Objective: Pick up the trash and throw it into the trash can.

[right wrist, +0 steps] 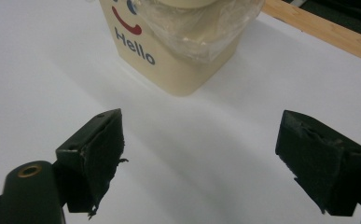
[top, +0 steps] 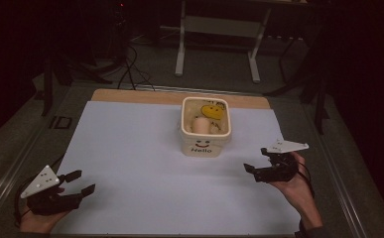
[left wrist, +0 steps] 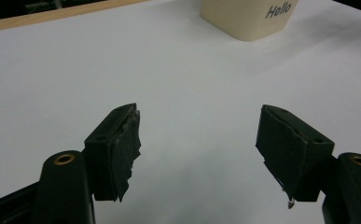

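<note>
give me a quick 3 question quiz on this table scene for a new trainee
1. True or false: the left gripper is shut on the cream tub.
2. What word is printed on the front of the tub?
A. Hello
B. Smile
C. Home
3. Fill in the gap: the tub stands on a ___ sheet that covers most of the table.

Key:
1. False. Its jaws stand apart over the bare sheet, well short of the tub. The right gripper is open and empty too.
2. A
3. White
</note>
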`<control>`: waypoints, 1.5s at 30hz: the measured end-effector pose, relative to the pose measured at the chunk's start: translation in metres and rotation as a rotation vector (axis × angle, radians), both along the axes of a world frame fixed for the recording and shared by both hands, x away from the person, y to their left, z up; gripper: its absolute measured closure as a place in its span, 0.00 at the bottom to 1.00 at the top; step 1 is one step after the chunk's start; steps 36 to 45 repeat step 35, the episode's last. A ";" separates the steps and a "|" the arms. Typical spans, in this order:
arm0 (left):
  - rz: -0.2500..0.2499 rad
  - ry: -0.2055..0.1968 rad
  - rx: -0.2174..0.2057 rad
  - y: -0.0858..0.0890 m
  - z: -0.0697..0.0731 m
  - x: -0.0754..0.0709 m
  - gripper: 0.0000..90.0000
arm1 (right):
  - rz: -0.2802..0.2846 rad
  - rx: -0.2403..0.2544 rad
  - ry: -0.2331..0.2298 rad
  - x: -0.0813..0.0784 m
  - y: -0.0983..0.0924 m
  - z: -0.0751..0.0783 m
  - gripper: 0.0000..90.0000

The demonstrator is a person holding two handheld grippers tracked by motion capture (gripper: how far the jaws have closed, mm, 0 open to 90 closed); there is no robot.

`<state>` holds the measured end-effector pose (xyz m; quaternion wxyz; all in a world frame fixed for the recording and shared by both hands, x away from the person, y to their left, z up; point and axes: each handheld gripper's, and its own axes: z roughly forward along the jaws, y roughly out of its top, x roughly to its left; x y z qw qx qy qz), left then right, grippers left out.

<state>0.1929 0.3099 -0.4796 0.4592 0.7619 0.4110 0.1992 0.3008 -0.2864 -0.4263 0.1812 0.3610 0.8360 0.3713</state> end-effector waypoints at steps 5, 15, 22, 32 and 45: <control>-0.003 0.000 0.003 0.000 0.000 0.000 0.34 | -0.012 0.015 -0.012 -0.007 -0.004 -0.007 0.16; -0.003 -0.005 0.005 0.001 0.001 -0.001 0.34 | -0.029 0.039 -0.023 -0.017 -0.012 -0.016 0.16; -0.001 -0.005 0.006 0.000 0.001 -0.001 0.34 | -0.028 0.051 -0.037 -0.022 -0.015 -0.019 0.16; 0.001 -0.006 0.006 0.000 0.001 -0.001 0.34 | -0.016 0.068 -0.040 -0.028 -0.021 -0.024 0.15; 0.001 -0.007 0.007 0.000 0.001 -0.001 0.34 | -0.010 0.069 -0.042 -0.028 -0.022 -0.024 0.15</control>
